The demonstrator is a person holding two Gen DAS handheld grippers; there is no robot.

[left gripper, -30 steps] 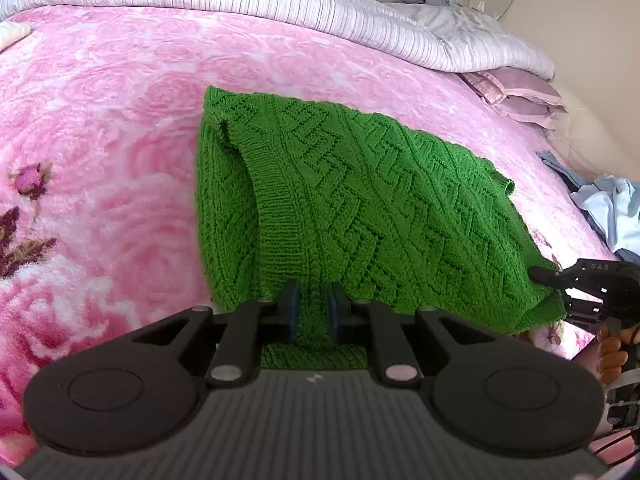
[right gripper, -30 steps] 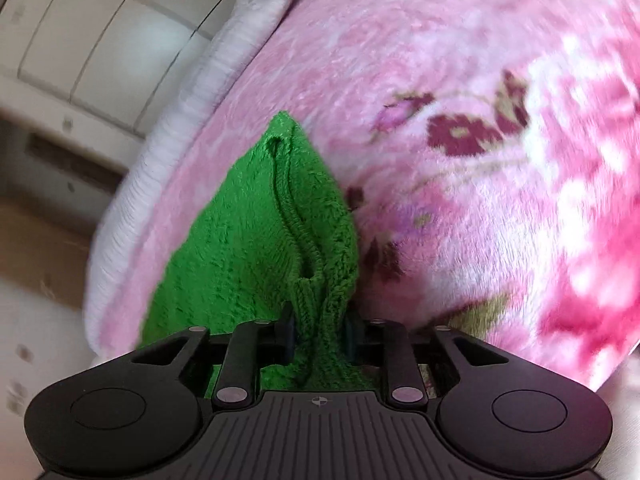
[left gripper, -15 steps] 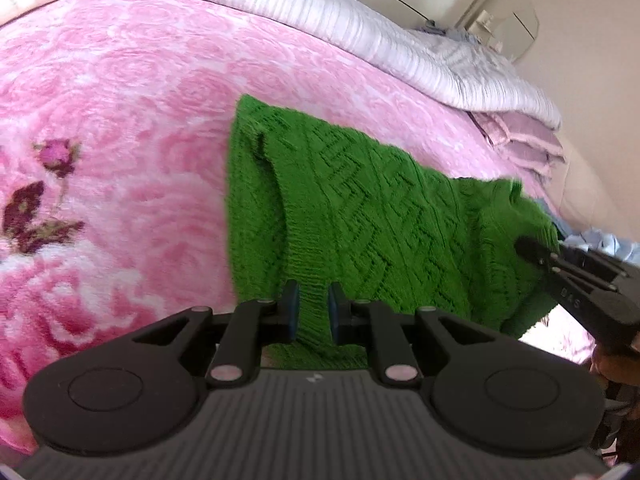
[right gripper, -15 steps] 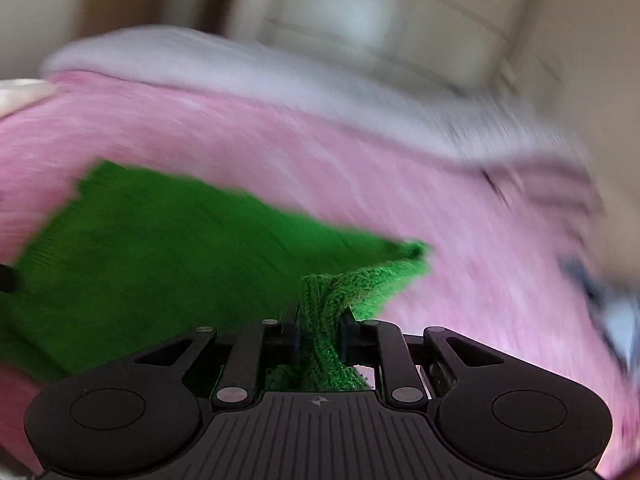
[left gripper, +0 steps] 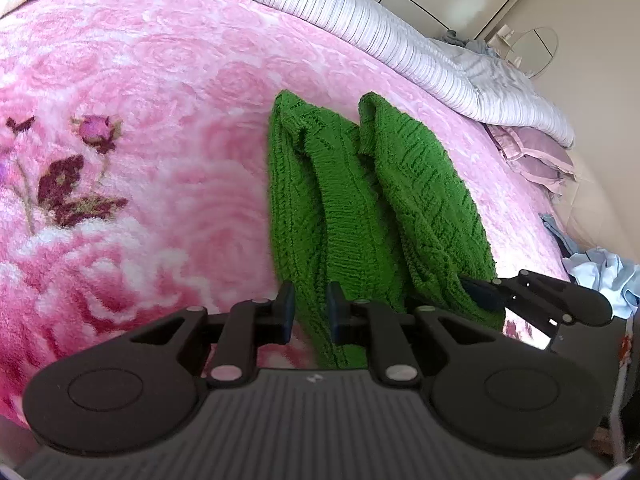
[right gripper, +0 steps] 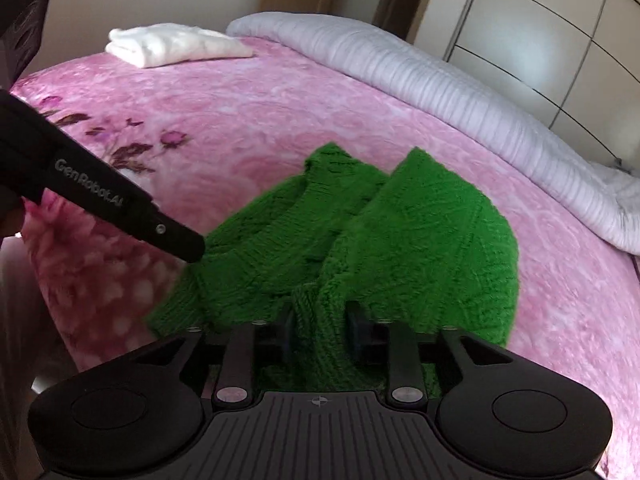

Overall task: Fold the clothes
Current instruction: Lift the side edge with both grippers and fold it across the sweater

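Item under handling: one bright green cable-knit sweater (left gripper: pixel 360 216), lying on a pink rose-patterned plush blanket (left gripper: pixel 160 128) that covers the bed.

Left claw (left gripper: pixel 308 312): clenched on the near hem of the sweater; knit fabric fills the narrow gap between its jaws and runs forward from them.

Right claw (right gripper: pixel 318 328): likewise grasping a bunched fold of the same sweater between its jaws. It stands just to the right of the left claw, with the two close together.

Garment condition: ahead of both claws the sweater shows two raised ridges side by side with a trough between, its right portion drawn in toward the left. It is doubled lengthwise but loose, not flat.

Progress, as judged: one lengthwise fold is under way and not laid down. Outstanding: settle the layers, release, smooth, and probably make a crosswise fold.

Other items: a folded white garment (right gripper: pixel 176 44) lies well beyond the claws at the far left, likely finished work. A pale blue crumpled cloth (left gripper: pixel 604 272) lies to the right, beyond the right claw, apparently awaiting folding. A lilac ribbed quilt (left gripper: pixel 360 20) is rolled along the far edge
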